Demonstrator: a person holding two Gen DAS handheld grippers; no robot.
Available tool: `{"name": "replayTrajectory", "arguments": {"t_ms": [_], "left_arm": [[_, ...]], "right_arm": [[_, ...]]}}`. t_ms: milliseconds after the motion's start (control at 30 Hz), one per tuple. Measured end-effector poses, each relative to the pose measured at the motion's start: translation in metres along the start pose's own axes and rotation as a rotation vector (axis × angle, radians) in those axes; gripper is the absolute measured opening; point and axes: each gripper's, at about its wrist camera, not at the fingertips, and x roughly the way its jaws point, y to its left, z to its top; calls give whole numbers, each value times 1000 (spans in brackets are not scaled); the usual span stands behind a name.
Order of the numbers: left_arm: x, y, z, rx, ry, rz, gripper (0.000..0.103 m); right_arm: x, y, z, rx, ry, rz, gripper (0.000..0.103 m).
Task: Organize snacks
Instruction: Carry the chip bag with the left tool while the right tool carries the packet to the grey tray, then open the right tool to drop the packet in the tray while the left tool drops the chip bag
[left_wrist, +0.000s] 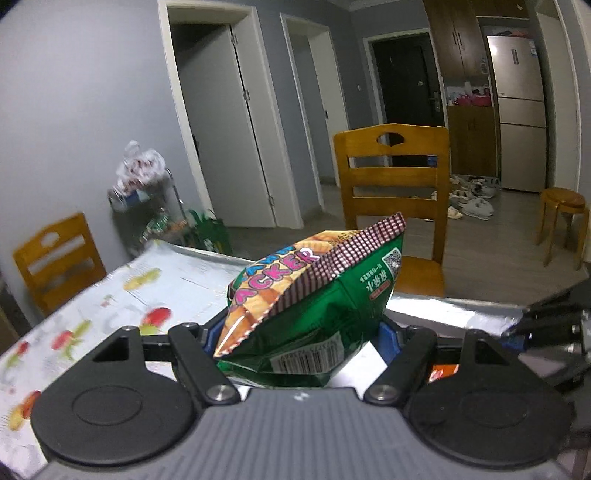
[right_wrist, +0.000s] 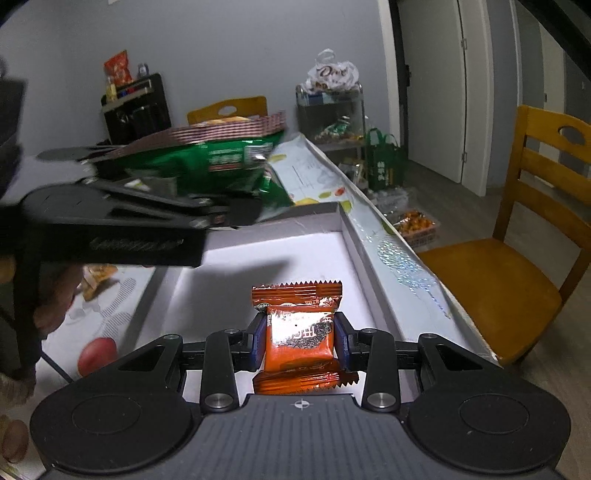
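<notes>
Your left gripper (left_wrist: 301, 334) clamps the green cracker bag (left_wrist: 314, 295) above the fruit-print tablecloth (left_wrist: 110, 295); your right gripper (right_wrist: 300, 341) pinches an orange snack packet (right_wrist: 301, 332) over the white box (right_wrist: 332, 251). A wooden chair (right_wrist: 517, 258) stands right.

1. The left gripper (left_wrist: 299, 332) held a crisp bag (left_wrist: 310, 295) between its fingers, above the table (left_wrist: 110, 295).
2. In the right wrist view, that bag (right_wrist: 221, 162) hung above the far left part of a shallow box (right_wrist: 347, 229) lying on the table.
3. The right gripper (right_wrist: 300, 343) held a small packet (right_wrist: 299, 336) over the box's near end.
4. A chair (left_wrist: 395, 192) stood behind the table's far edge, and a stool (left_wrist: 563, 221) stood to its right.
5. A shelf cart (right_wrist: 332, 110) stood beyond the table, a plastic bag (right_wrist: 332, 75) on top.
</notes>
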Motion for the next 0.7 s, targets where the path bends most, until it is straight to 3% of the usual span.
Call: {"name": "replayTrajectory", "arguments": {"t_ms": [167, 400, 700], "left_arm": [[16, -4, 12, -44, -10, -22, 76], [50, -17, 10, 8, 26, 4, 76], [68, -9, -3, -86, 86, -44, 79]], "right_arm": [[5, -4, -2, 2, 16, -3, 38], [12, -3, -5, -1, 42, -7, 38], [15, -4, -3, -5, 39, -14, 39]]}}
